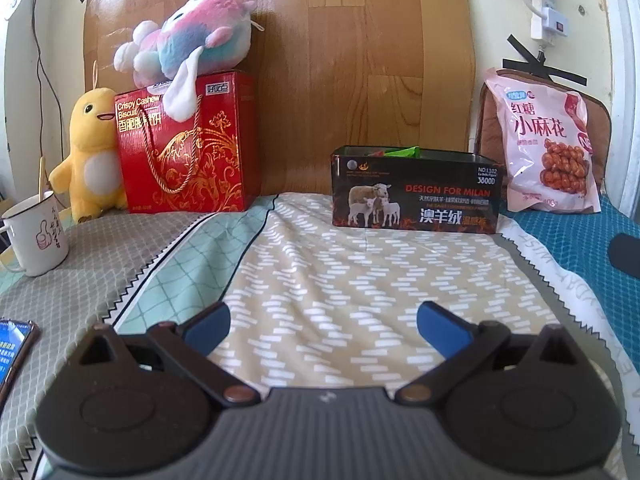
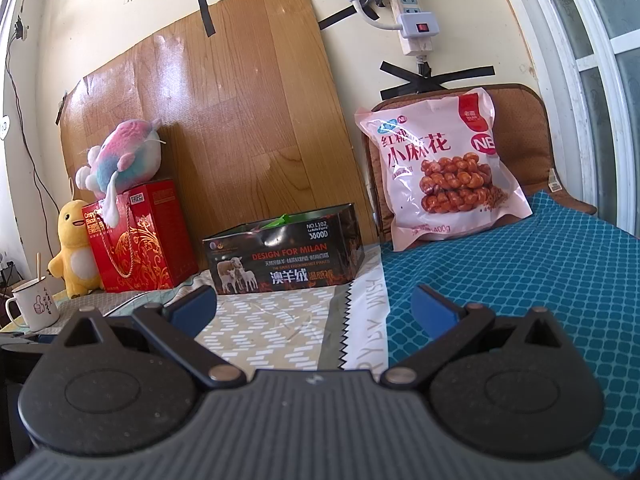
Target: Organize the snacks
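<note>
A dark open-top box printed with sheep stands at the back of the patterned cloth, with green packets showing inside. It also shows in the right wrist view. A pink bag of fried dough twists leans upright against a brown cushion at the right, also in the right wrist view. My left gripper is open and empty, low over the cloth, well short of the box. My right gripper is open and empty, short of the box and the bag.
A red biscuit gift bag stands at the back left with a pink-blue plush on top and a yellow plush beside it. A white mug and a phone lie at the left. A wooden board backs the surface.
</note>
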`<move>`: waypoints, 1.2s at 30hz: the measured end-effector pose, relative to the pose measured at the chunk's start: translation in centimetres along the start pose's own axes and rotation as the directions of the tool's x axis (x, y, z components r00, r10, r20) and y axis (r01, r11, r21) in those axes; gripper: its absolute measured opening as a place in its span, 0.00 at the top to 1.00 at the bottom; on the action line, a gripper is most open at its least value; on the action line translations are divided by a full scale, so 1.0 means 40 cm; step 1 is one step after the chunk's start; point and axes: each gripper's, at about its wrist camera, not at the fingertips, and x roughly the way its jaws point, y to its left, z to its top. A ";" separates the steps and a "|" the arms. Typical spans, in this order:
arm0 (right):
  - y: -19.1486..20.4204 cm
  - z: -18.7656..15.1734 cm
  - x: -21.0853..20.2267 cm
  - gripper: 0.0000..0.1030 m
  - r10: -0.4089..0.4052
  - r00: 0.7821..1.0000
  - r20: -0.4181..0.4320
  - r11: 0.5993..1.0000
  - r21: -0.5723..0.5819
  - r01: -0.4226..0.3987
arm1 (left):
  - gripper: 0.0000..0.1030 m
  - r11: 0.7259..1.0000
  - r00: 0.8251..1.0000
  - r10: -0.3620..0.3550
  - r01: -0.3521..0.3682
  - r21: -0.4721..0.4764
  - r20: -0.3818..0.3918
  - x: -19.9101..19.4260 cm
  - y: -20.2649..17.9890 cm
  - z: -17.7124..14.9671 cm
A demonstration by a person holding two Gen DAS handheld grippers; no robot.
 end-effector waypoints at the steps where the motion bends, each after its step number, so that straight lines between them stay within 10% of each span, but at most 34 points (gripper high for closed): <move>1: 0.000 0.000 0.000 0.00 0.000 1.000 0.000 1.000 0.000 0.000 | 0.00 1.000 1.000 0.003 -0.003 -0.006 0.001 0.000 0.002 0.000; 36: 0.003 -0.003 0.000 0.00 -0.005 1.000 0.003 1.000 0.000 0.005 | 0.00 0.999 0.997 0.029 -0.030 -0.021 -0.071 0.023 0.010 -0.005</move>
